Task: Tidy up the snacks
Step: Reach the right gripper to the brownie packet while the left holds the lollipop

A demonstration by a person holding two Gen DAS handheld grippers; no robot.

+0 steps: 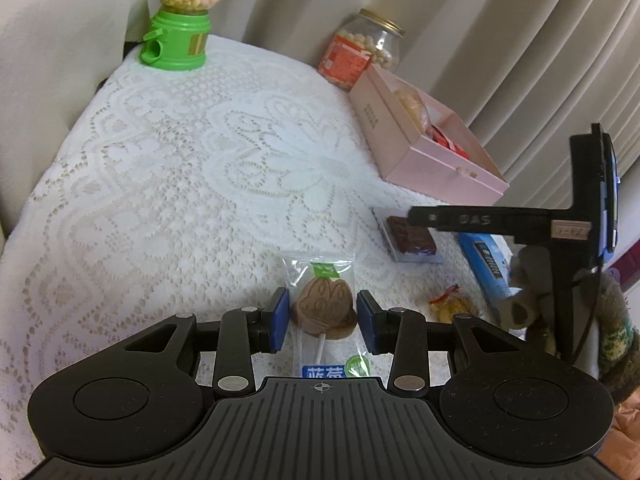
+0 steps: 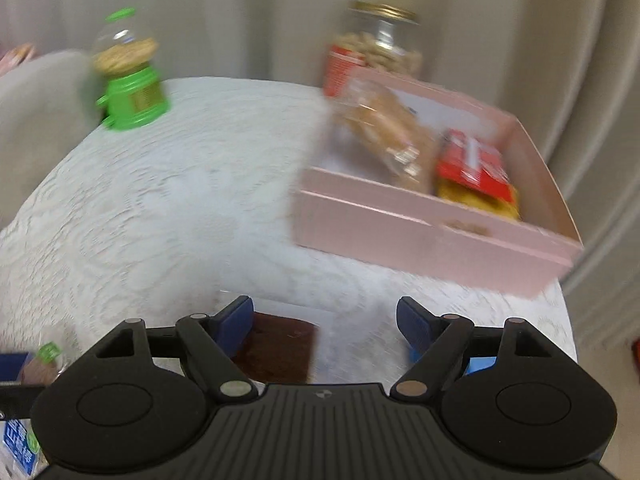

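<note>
Right wrist view motion-blurred throughout, pink box (image 2: 420,228) contents smeared, brown cake (image 2: 280,350) near the box half hidden behind gripper body, blue packet (image 2: 18,450) cut off at left edge

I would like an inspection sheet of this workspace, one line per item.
Surface: white lace cloth covers the table.
Job's things: pink box holds wrapped snacks; chocolate lollipop, brown cake, blue packet and a small wrapped snack lie on the cloth.
Clutter: green candy dispenser and glass jar at the far edge.
Grippers: left tool shut on the chocolate lollipop; right tool open above the brown cake.
Cables: nothing seen.
Surroundings: pale curtain behind; cushion on the left.
</note>
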